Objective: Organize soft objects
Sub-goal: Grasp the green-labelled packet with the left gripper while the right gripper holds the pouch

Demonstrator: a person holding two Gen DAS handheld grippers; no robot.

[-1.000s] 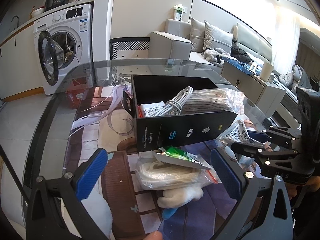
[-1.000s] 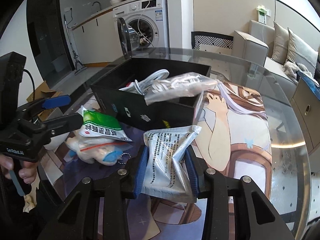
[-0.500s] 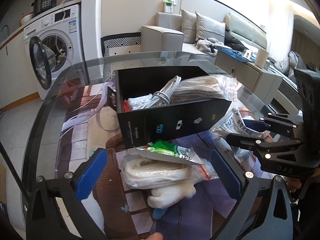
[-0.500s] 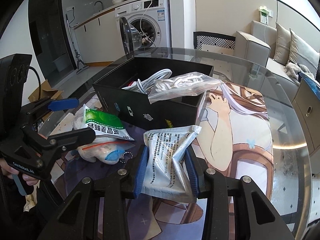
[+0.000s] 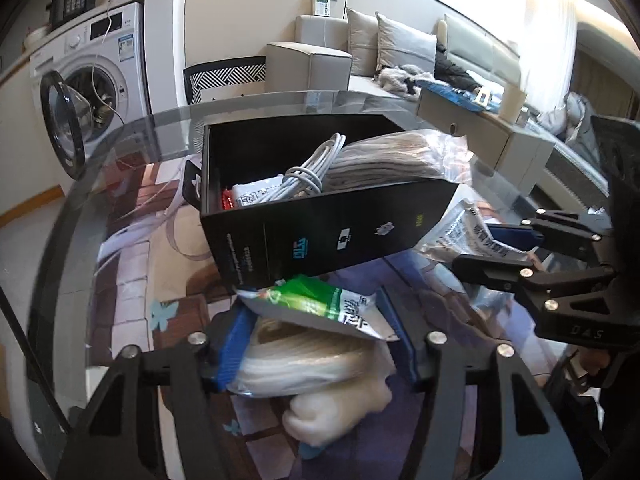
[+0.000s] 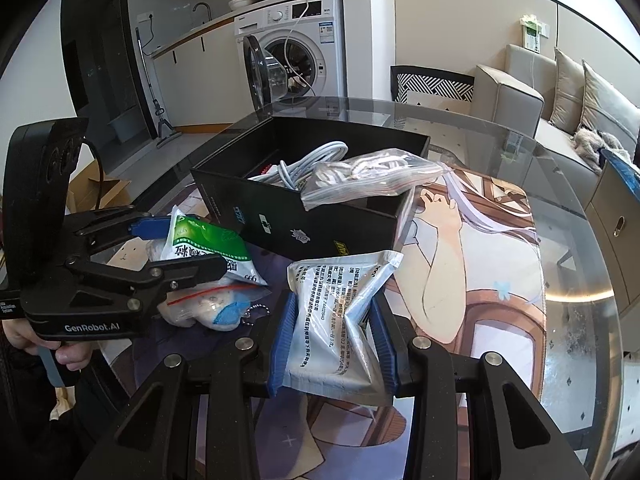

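I can see one black box point(image 6: 304, 216), two grabbers, four soft bags and one white cord point(image 6: 308, 160).

Glossy glass table point(image 6: 500, 128), matt black box point(image 5: 320, 232), shiny plastic pouch point(image 6: 340, 320).
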